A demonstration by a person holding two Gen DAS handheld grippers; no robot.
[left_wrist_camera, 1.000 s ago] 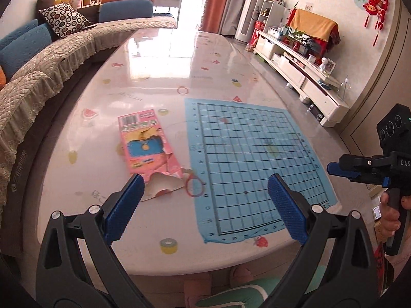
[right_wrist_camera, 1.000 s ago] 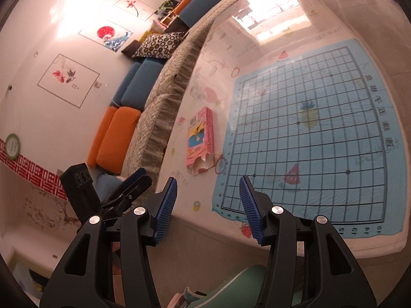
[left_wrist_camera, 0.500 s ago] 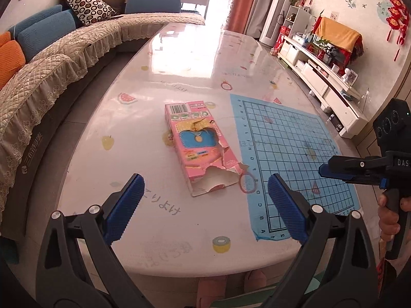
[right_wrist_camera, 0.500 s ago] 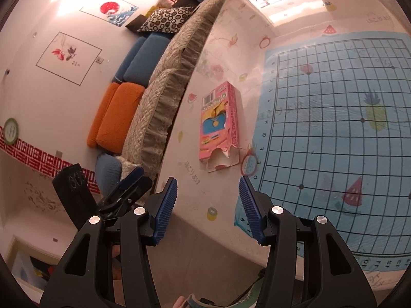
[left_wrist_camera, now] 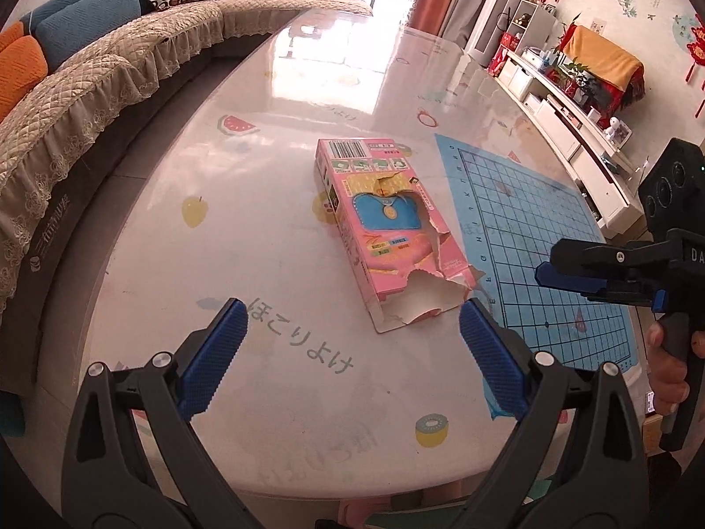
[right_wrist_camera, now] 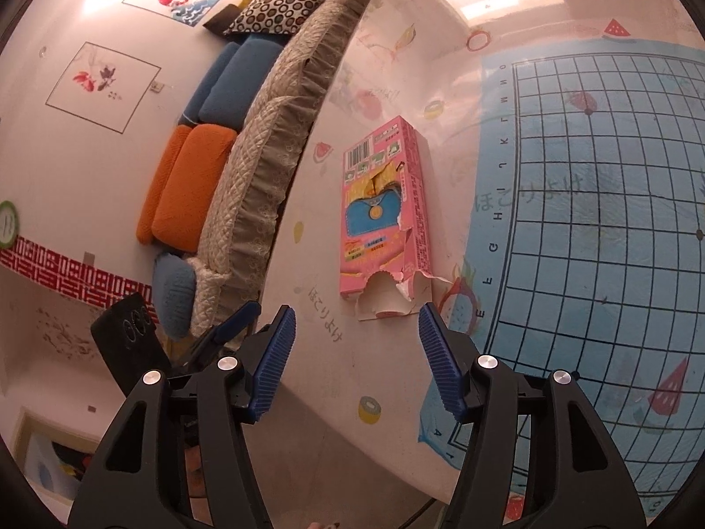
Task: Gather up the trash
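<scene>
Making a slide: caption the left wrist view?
Open left gripper approaching a torn pink box on the table.

you're in a home living room: a long sofa (left_wrist_camera: 101, 88) with cushions (left_wrist_camera: 70, 31) runs along the left of the glossy table (left_wrist_camera: 264, 203), a low tv cabinet (left_wrist_camera: 568, 132) sits far right, framed paintings (right_wrist_camera: 103, 83) hang behind.

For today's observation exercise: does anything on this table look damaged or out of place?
Yes. The pink carton lying flat on the table, just left of the blue grid mat, is damaged: its top face is ripped open and its near end is torn ragged, showing white inside. Neither gripper touches it.
</scene>
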